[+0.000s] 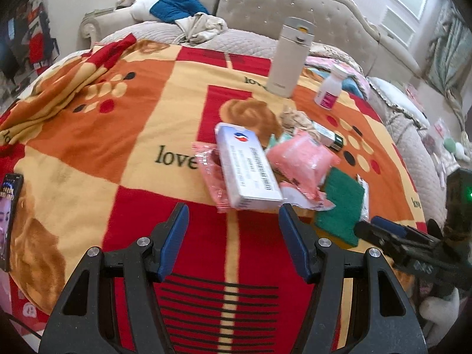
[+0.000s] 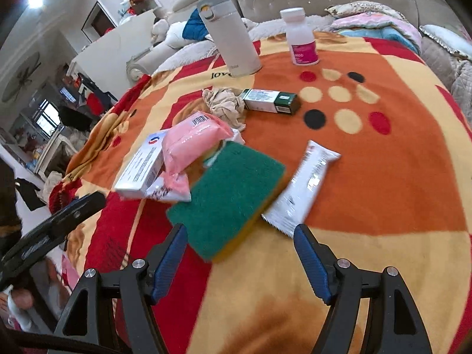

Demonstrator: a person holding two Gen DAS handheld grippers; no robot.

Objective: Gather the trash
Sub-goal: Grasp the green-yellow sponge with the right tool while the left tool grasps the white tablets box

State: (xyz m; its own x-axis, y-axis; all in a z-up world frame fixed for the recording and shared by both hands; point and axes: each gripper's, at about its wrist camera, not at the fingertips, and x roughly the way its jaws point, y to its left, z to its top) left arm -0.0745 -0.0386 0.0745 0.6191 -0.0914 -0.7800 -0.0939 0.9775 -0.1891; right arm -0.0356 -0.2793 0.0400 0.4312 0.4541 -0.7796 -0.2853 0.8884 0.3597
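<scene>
Across the middle of both frames sits the trash pile, white box [image 1: 247,168], pink packet [image 2: 191,144] and green sponge [image 2: 227,197] overlapping on the blanket [image 1: 118,135], while left gripper [image 1: 233,215] and right gripper [image 2: 240,233] both gape empty at bottom.

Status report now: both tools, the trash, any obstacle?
Left tool open, empty. Right tool open, empty, before green scouring sponge. Pink plastic wrappers and crumpled beige tissue uncollected. Tall white flask behind, clear.
</scene>
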